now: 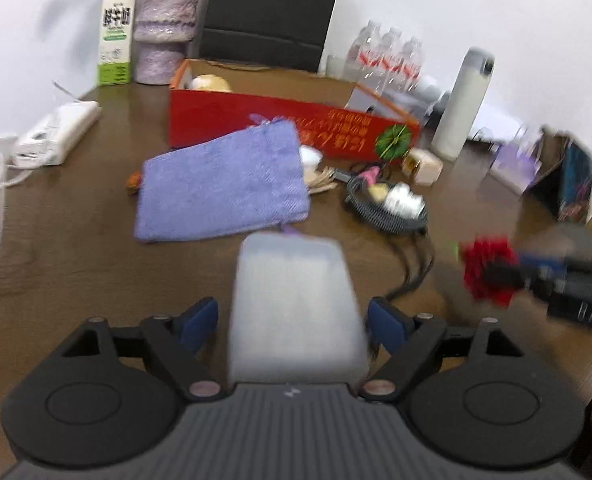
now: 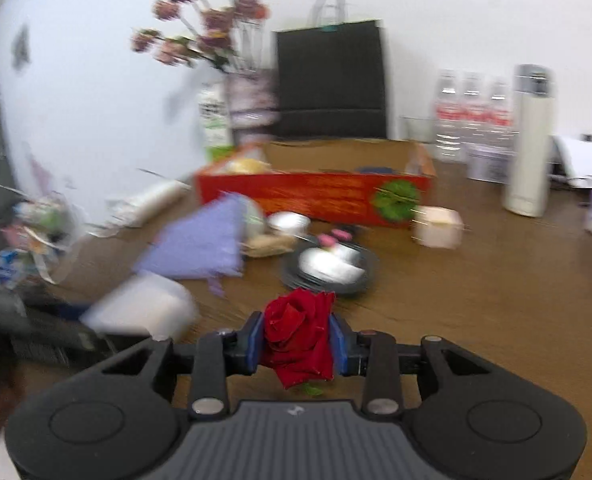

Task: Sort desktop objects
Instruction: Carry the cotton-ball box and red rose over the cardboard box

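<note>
red rose [image 2: 298, 336] pinched in right tool [image 2: 297, 343], white box [image 1: 296, 308] between left tool [image 1: 293, 326] pads

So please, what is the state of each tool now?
Left tool: wide, around the white block; contact cannot be told.
Right tool: closed on the red rose.

Bare table [image 2: 496, 300] lies right of the dark dish [image 2: 328, 270].

Both grippers, left [image 1: 293, 322] and right [image 2: 297, 340], look alike: black linkage arms with silver screws, two round black discs at the base, and a ribbed grey centre plate with a small white mark. The fingers [image 2: 252, 342] carry blue pads.
</note>
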### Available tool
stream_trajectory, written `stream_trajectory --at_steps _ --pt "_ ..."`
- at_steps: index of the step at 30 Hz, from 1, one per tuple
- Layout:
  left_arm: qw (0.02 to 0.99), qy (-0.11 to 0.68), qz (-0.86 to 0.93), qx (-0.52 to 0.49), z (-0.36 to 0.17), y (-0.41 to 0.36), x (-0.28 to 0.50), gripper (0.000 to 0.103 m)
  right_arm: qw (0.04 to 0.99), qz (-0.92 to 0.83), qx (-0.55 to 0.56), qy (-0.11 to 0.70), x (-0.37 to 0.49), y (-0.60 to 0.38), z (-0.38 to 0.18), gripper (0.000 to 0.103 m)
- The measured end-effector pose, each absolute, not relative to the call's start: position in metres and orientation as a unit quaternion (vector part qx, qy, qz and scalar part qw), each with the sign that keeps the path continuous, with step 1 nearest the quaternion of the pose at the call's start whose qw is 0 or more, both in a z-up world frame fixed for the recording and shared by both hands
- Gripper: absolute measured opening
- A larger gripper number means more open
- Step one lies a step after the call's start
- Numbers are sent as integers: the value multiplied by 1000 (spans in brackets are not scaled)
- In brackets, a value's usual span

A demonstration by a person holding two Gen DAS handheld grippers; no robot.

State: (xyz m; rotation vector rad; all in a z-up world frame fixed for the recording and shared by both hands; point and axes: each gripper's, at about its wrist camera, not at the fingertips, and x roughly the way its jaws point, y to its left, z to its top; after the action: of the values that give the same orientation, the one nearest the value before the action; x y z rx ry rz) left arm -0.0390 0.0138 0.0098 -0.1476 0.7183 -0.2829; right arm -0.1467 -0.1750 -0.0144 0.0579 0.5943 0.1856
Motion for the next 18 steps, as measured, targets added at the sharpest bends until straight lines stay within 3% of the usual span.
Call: stream_trajectory --at_steps 3,5,9,14,18 --pt "928 346 -108 -84 10 12 -25 83 943 64 87 316 -140 -193 -22 40" --pt "928 344 -119 -79 8 10 -21 69 942 62 98 316 -140 -197 -27 44" --pt "925 353 -125 -67 11 10 -35 69 945 67 75 312 -145 -190 -26 73" --pt "929 345 -127 -51 9 11 -47 76 950 79 42 300 -154 -177 -26 78" --pt "926 352 -129 -38 8 5 -44 69 953 41 4 299 -141 -170 -33 77"
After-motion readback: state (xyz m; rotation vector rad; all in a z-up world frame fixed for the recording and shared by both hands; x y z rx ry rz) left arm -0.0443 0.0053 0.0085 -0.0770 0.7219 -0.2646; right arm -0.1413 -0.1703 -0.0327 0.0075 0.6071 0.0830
